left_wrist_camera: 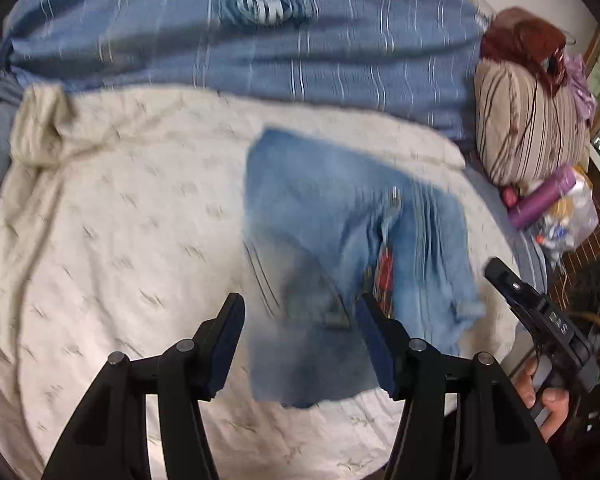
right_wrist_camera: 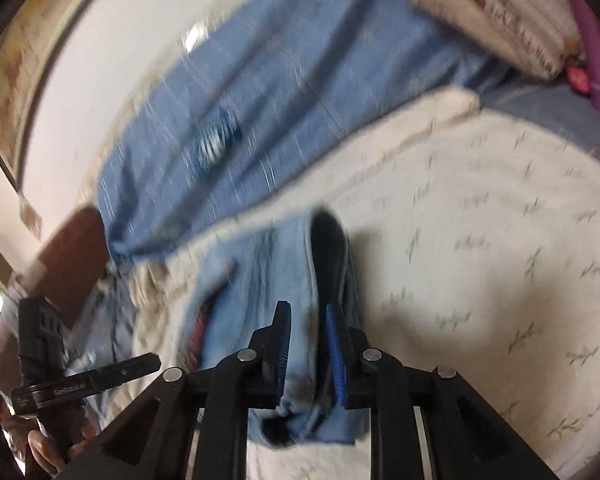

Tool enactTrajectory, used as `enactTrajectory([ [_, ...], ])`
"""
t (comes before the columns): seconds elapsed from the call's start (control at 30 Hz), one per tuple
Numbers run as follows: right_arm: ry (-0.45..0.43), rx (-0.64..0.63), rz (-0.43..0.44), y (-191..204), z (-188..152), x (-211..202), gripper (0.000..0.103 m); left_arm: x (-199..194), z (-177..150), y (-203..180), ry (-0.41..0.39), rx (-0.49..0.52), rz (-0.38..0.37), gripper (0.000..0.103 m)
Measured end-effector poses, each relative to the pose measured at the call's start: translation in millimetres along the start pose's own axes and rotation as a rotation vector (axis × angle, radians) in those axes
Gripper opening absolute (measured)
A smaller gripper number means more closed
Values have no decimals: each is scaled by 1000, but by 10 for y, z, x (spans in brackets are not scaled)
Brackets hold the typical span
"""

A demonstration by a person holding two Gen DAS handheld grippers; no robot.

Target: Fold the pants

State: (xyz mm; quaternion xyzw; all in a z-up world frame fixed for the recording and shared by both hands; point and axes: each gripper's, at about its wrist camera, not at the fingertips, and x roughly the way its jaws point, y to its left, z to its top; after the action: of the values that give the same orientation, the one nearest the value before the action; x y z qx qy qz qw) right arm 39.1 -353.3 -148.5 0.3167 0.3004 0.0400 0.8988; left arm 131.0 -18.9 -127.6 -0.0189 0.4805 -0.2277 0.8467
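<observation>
One pair of light-blue denim pants is seen bunched on a cream quilt, which is spread over a blue striped bedsheet. A fold of the denim is clamped between the pads of the right gripper, though blur leaves it unclear how much cloth is caught, while the left gripper is held over the near edge of the pants with its jaws apart and nothing pinched. A striped pillow and a purple bottle are found beyond the quilt's corner.
</observation>
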Motion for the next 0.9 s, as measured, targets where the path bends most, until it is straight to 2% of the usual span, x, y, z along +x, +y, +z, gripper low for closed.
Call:
enactTrajectory([
  [0.07, -88, -62, 11, 127, 3, -90, 21, -37, 145, 2, -30, 14, 40, 63],
  [0.13, -110, -151, 28, 295, -32, -88, 21, 1, 258, -10, -45, 30, 70, 63],
  [0.23, -33, -279, 36, 538, -157, 114, 21, 184, 417, -55, -32, 44, 109, 63],
  [0.37, 59, -336, 10, 635, -267, 332, 21, 513, 537, -177, 17, 77, 153, 63],
  [0.5, 137, -305, -42, 559, -295, 541, 20, 740, 545, -322, 46, 114, 180, 67],
  [0.6, 211, -246, -60, 407, -288, 689, 19, 823, 510, -369, 36, 141, 231, 79],
  [0.8, 243, -203, -26, 256, -296, 717, 20, 827, 505, -302, -11, 138, 272, 93],
  [0.9, 253, -189, -18, 247, -276, 761, 20, 827, 484, -296, -33, 135, 285, 95],
])
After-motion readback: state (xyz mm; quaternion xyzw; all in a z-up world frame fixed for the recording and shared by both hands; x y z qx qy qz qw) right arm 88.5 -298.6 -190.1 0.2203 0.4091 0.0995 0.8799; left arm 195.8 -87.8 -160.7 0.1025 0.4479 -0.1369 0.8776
